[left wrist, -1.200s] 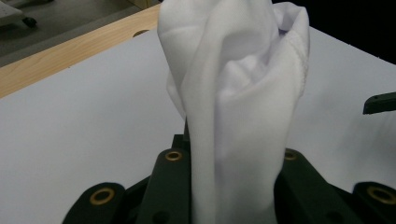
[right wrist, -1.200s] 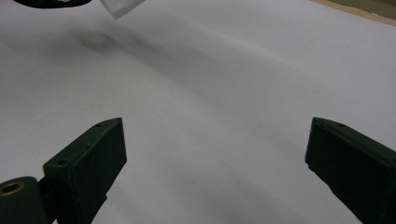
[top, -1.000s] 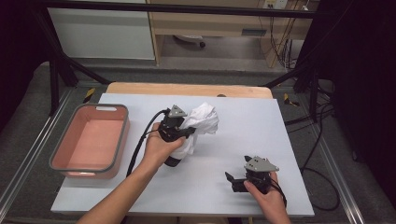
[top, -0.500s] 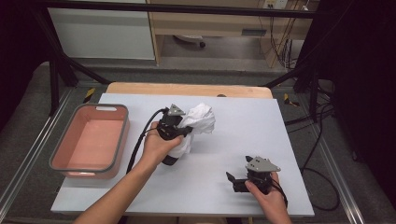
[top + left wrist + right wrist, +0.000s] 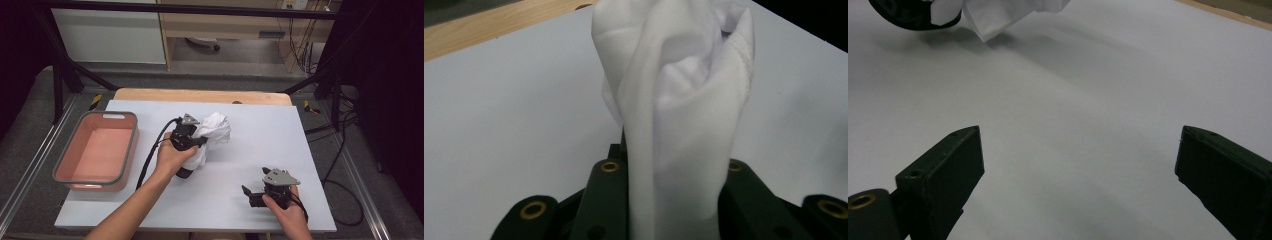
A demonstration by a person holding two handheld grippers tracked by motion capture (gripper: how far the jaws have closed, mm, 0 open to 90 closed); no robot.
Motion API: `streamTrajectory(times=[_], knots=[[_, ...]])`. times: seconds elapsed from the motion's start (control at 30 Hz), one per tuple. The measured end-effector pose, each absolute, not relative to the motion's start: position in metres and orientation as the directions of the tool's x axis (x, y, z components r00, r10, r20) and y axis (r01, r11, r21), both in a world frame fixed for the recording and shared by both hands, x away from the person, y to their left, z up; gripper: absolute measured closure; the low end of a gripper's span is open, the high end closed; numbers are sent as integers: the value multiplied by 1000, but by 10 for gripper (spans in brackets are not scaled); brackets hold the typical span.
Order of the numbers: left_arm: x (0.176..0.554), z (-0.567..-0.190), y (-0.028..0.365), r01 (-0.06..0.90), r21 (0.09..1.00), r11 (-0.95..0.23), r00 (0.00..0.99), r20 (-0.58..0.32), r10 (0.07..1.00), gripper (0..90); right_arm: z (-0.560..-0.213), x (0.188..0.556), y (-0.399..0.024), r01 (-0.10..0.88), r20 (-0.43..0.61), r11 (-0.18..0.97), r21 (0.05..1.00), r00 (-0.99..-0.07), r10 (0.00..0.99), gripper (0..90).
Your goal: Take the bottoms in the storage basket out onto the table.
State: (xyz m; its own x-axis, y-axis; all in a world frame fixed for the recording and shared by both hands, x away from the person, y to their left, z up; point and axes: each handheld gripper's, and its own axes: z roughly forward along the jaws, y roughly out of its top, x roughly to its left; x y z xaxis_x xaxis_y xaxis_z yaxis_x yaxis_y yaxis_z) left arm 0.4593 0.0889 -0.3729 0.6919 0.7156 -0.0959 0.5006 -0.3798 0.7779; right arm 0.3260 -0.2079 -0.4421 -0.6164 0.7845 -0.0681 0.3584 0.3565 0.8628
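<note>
Left claw [image 5: 200, 142]: jaws clamped on a bunched white cloth [image 5: 212, 132]. In the left gripper view the cloth [image 5: 679, 115] rises as a thick crumpled column from between the two black jaws, pinched tight at its base, folds and a stitched hem showing near the top. High view: the left hand [image 5: 172, 157] grips the claw body mid-bench, the cloth puffed out to its right and upper side, a tail of it hanging below the hand. Whether that tail touches the bench I cannot tell. Black cable loops from the claw back toward the person.

Right claw [image 5: 250, 195]: jaws apart, nothing between them. Right gripper view shows both black jaws wide with bare bench [image 5: 1088, 125] in the gap; a corner of the cloth [image 5: 998, 20] sits at the top edge, well apart. The right hand [image 5: 285, 210] rests low near the front right of the bench, grey three-cornered plate on top.

Outward: pale grey bench [image 5: 280, 130] surface. Pink tub with grey rim [image 5: 134, 145] at left, near the left forearm, apart from the cloth.
</note>
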Motion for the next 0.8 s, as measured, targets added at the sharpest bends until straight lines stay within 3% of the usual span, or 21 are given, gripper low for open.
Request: streamTrajectory(times=[0.8], knots=[[474,-383,60,494,766,-412,699,-68,712,757,-443,328,-207,355,-82,375,856,-623,778,56]])
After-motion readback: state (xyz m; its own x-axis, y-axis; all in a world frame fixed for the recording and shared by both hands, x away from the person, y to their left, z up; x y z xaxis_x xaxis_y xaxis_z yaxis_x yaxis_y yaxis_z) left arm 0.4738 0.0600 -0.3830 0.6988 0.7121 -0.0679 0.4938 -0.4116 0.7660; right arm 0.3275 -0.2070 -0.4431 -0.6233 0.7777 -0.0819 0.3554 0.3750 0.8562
